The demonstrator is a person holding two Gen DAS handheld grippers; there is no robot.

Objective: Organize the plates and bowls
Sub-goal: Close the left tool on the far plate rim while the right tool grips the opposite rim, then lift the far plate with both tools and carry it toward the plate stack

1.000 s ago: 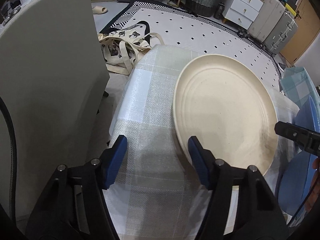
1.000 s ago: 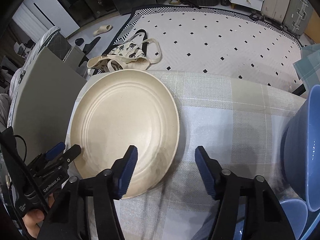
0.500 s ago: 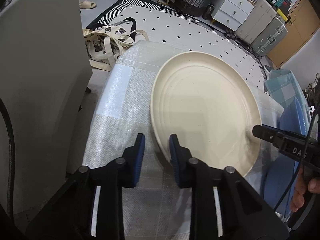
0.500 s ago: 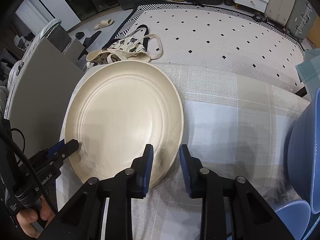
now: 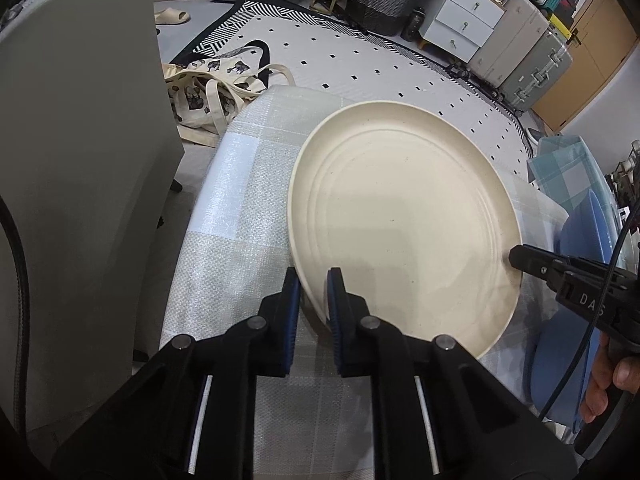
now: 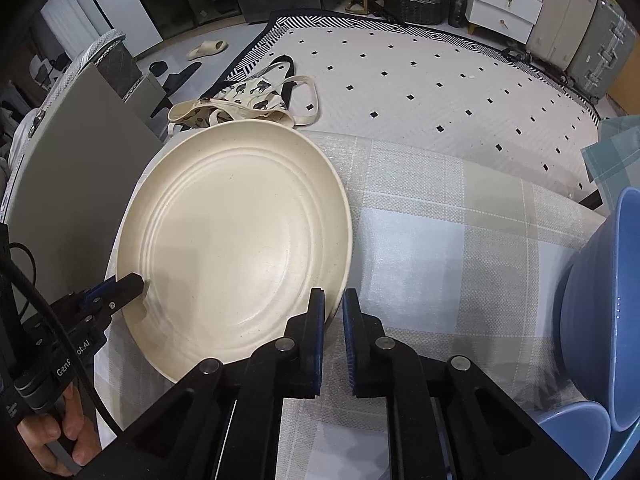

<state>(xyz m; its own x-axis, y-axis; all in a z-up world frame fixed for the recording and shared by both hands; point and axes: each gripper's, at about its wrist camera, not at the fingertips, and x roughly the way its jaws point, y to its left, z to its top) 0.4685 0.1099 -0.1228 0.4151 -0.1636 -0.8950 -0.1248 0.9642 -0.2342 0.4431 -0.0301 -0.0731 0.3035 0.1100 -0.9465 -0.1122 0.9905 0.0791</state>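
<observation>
A large cream plate (image 5: 404, 216) lies over a checked tablecloth (image 5: 248, 184); it also shows in the right wrist view (image 6: 236, 240). My left gripper (image 5: 314, 280) is shut on the plate's near left rim. My right gripper (image 6: 333, 300) is shut on the plate's opposite rim, and it shows as a black tip (image 5: 532, 260) in the left wrist view. The plate looks tilted, its edges held up between both grippers. Blue bowls (image 6: 600, 300) stand at the right of the table.
A grey chair back (image 5: 80, 140) stands close on the left. A printed tote bag (image 6: 248, 100) lies on the dotted rug beyond the table's far edge. A blue plate (image 5: 588, 232) lies at the right. Drawers and suitcases stand far back.
Both grippers closed from wide open onto opposite rims of the cream plate. The plate has come a little off the cloth.
</observation>
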